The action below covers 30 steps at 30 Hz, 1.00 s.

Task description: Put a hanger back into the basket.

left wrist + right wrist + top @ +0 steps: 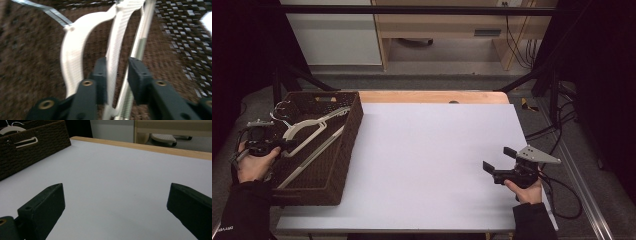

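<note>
A brown woven basket [354, 125] stands at the table's left and holds white clothes hangers [307, 127] with metal hooks. My left gripper [287, 145] reaches into it from the left. In the left gripper view, its jaws [116, 62] are partly apart and straddle a ribbed white hanger arm [113, 45]; the arm lies against the left jaw and the picture is blurred. My right gripper [498, 158] rests low over the white tabletop [427, 150] at the right. It is open wide [116, 188] with nothing between its jaws.
The basket [37, 147] has a handle slot in its near wall, and a hanger [11, 129] pokes above its rim. A wooden strip [432, 96] borders the table's far edge. Cables lie on the floor to the right [562, 130].
</note>
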### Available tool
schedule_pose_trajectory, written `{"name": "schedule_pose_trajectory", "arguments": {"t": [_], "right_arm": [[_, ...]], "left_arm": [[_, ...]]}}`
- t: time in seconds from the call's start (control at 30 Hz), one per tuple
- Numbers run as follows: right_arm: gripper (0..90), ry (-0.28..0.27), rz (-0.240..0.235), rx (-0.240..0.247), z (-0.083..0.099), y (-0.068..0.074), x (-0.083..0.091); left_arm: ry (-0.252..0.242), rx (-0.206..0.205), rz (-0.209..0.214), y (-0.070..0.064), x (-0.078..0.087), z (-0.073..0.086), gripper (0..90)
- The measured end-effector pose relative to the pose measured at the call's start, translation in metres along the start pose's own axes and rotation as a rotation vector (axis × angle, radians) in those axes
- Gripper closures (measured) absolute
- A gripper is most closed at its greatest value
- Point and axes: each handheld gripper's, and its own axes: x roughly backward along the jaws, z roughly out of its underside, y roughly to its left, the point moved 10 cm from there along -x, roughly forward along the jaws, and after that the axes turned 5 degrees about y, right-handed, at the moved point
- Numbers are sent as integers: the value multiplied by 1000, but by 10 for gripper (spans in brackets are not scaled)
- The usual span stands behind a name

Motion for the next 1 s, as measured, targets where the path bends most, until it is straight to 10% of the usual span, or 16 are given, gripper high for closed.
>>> {"name": "schedule_pose_trajectory", "arguments": {"t": [0.2,0.37,1.0], "right_arm": [[21,2,-6,1,1,1,-2],[21,1,-5,0,0,1,-2],[16,-37,-18,5,-6,2,7]], "left_arm": [[12,59,-48,9,2,3,556],[-104,39,-36,0,18,-9,426],[-437,-187,248,-143,75,-27,75]]}}
